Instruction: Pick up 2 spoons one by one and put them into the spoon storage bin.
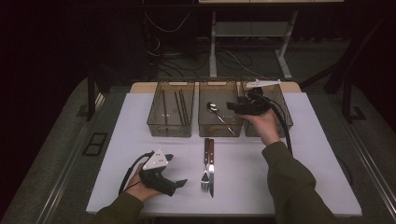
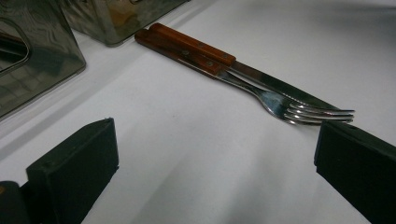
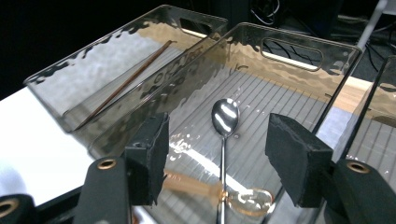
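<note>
A fork [image 1: 205, 173] and a knife [image 1: 211, 170] with wooden handles lie side by side on the white table [image 1: 289, 158], tips towards me. My left gripper [image 1: 176, 170] rests at the front left, open, its jaws aimed at them. In the left gripper view the fork [image 2: 285, 106] and knife [image 2: 275, 85] lie beyond the open left gripper [image 2: 215, 163]. My right gripper [image 1: 233, 107] hangs over the middle clear bin [image 1: 219, 130], open and holding nothing. Below the right gripper [image 3: 218, 140] a metal spoon [image 3: 224, 116] lies in that bin beside an amber plastic spoon [image 3: 243, 201].
Three clear bins stand in a row at the back. The left bin [image 1: 170, 128] holds chopsticks [image 1: 180, 105]; the right bin [image 1: 285, 119] is partly hidden by my hand. The chopsticks [image 3: 126, 81] lie in the left bin [image 3: 93, 79]. Table legs and cables lie beyond the table.
</note>
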